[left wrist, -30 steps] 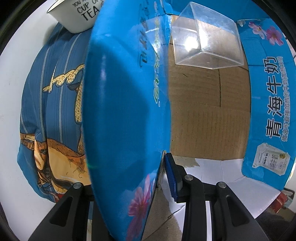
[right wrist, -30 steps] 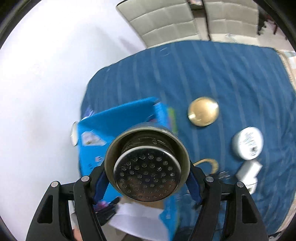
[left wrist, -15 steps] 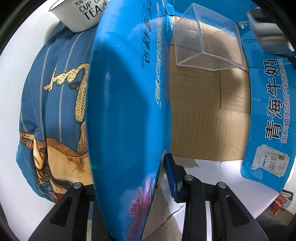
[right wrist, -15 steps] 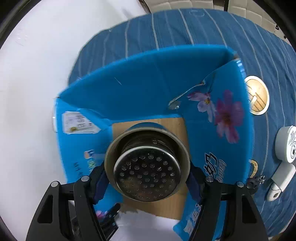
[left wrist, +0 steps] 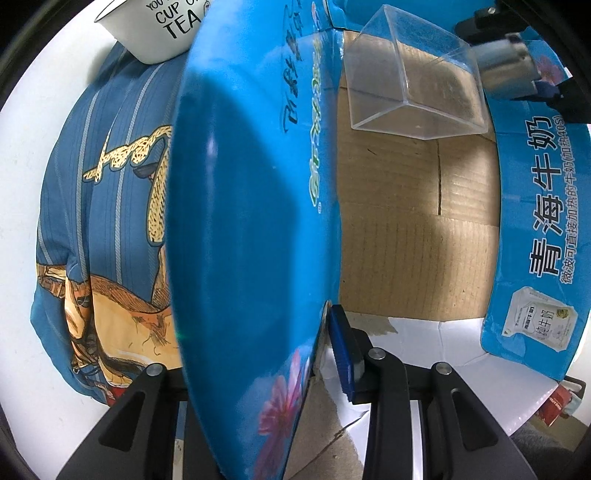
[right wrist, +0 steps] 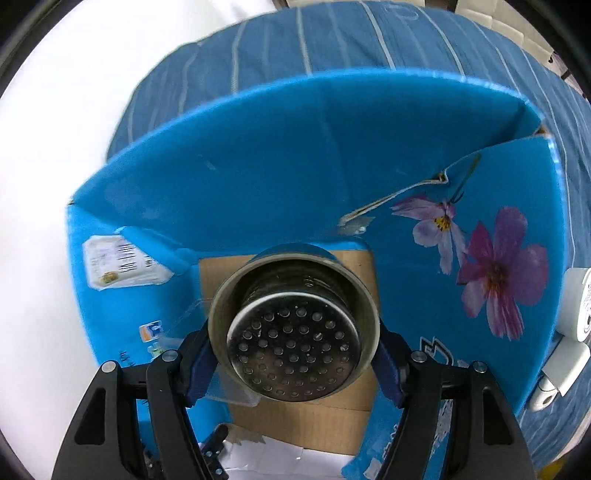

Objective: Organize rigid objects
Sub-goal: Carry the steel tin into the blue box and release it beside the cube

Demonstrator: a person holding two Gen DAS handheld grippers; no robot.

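Observation:
My left gripper (left wrist: 317, 343) points straight down and is shut on the side flap (left wrist: 251, 221) of an open blue cardboard box; only its right pad (left wrist: 340, 347) shows. A clear plastic container (left wrist: 413, 85) lies on the box's brown floor (left wrist: 406, 240). My right gripper (right wrist: 293, 354) is shut on a round metal strainer (right wrist: 295, 332) with a perforated bottom, held above the box floor (right wrist: 332, 417) near the clear container (right wrist: 229, 391). In the left wrist view the strainer (left wrist: 502, 70) shows at the top right, over the box's far corner.
A white bowl (left wrist: 159, 29) lettered "CUP OF TEA" stands outside the box on the blue striped cloth (left wrist: 103, 184). Two white objects (right wrist: 576, 302) (right wrist: 561, 365) lie on the cloth right of the box. The box's blue walls (right wrist: 277, 166) rise around the floor.
My right gripper has come down and forward with the strainer, from above the cloth to inside the box's walls, and now shows in the left wrist view. The left gripper has not moved.

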